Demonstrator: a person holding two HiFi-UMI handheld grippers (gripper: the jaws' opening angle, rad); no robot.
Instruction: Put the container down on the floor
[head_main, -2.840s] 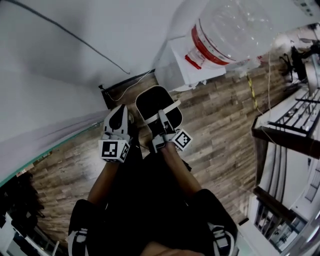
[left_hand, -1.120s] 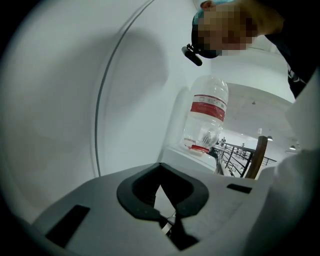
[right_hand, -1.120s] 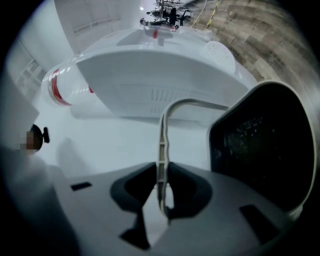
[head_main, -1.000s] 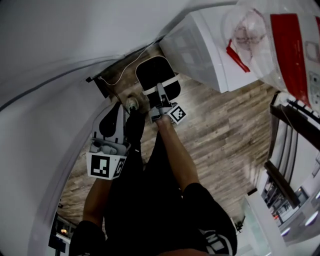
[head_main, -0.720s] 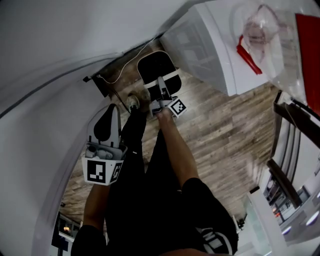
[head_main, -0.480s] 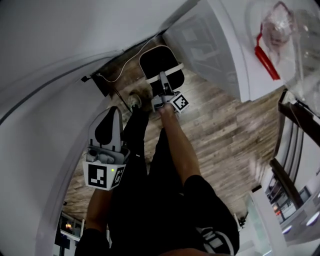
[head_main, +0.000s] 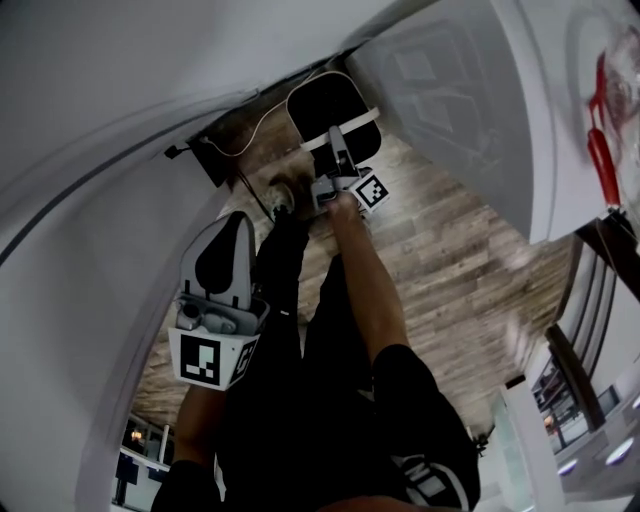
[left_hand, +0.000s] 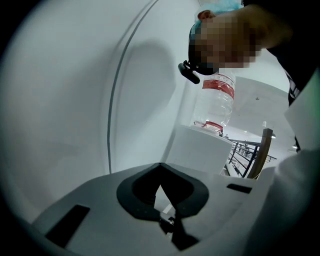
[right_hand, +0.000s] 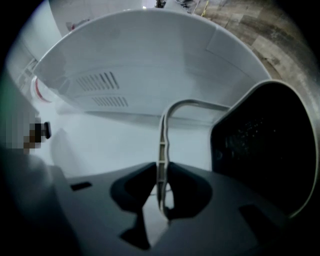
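Container (head_main: 318, 100): black, hangs by its white handle (right_hand: 162, 142), which your right claw (right_hand: 161, 172) clamps. It is low by the wall; contact with the floor (head_main: 450, 270) is unclear. Left claw (left_hand: 159, 170): together, empty. Outstanding: set down, release.

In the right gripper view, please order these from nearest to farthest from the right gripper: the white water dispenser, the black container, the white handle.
1. white handle: clamped between the jaws of the right gripper, in the centre.
2. black container: just beyond the jaws, on the right.
3. white water dispenser: behind both, across the top.
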